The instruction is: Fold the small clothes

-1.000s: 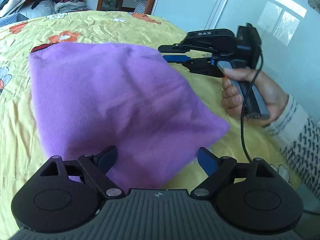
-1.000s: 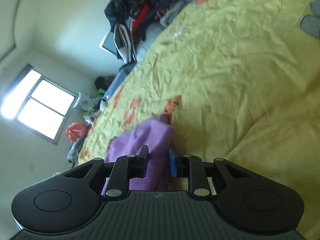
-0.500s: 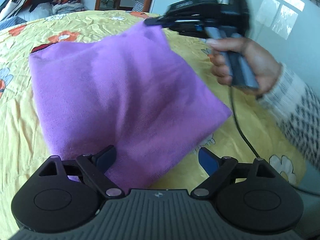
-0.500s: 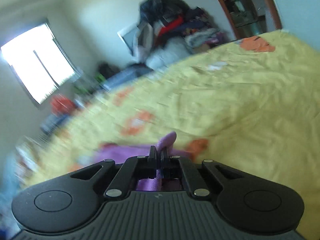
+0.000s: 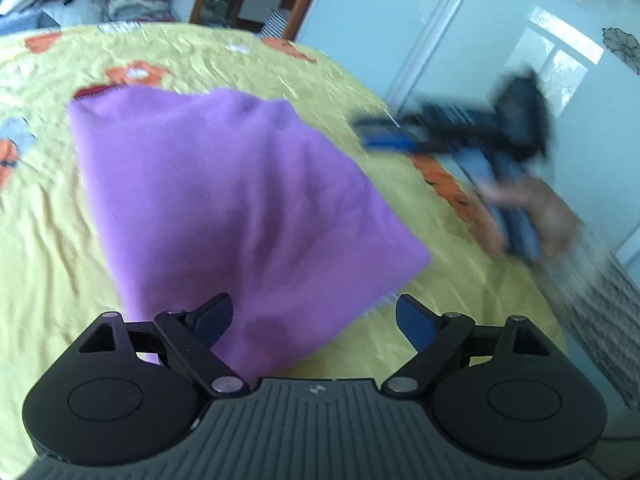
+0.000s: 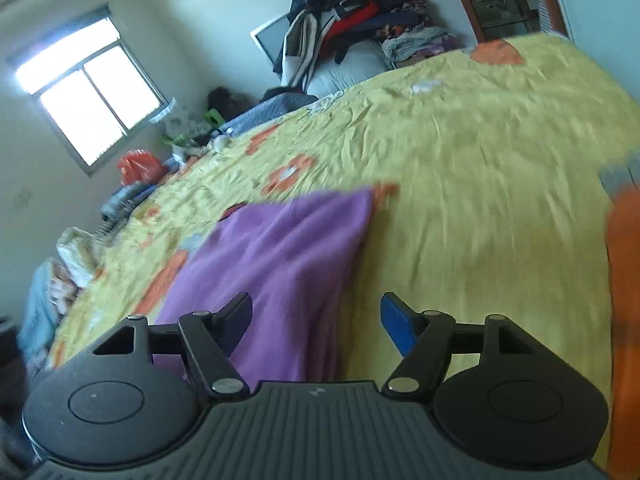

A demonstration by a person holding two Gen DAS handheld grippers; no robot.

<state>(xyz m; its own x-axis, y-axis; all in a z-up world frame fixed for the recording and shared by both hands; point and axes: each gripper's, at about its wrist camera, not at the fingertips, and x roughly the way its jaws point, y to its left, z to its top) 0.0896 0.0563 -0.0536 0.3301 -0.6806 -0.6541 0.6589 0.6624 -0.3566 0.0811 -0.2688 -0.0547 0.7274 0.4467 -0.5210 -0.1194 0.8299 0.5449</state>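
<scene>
Both tongs empty right now. Left tongs (image 5: 314, 314) spread wide, hovering over the near edge of the purple garment (image 5: 224, 208); left finger sits over the cloth, right finger over bare yellow bedspread (image 5: 52, 248), and I can't tell if either pad touches. Right tongs (image 6: 316, 316) also spread wide, nothing between the fingers, same split: left finger over purple, right blue pad over yellow sheet. In the left wrist view the right tongs (image 5: 452, 132) are off to the right of the garment, clear of it, held in a hand (image 5: 532, 212) with a patterned sleeve (image 5: 592, 300) behind it; all heavily motion-blurred, so no detail there. Garment lies folded, roughly a rectangle, flat on the bed in the middle of the floral sheet, some soft ridges across the top layer; far right corner looks slightly raised but blur makes that uncertain. From the right wrist view the garment (image 6: 280, 264) runs away to the far left, with the window (image 6: 86, 96) on the far wall and a clothes pile (image 6: 352, 28) at the far side of the bed. Orange shape (image 6: 624, 320) at the right edge of that view, can't identify it.
</scene>
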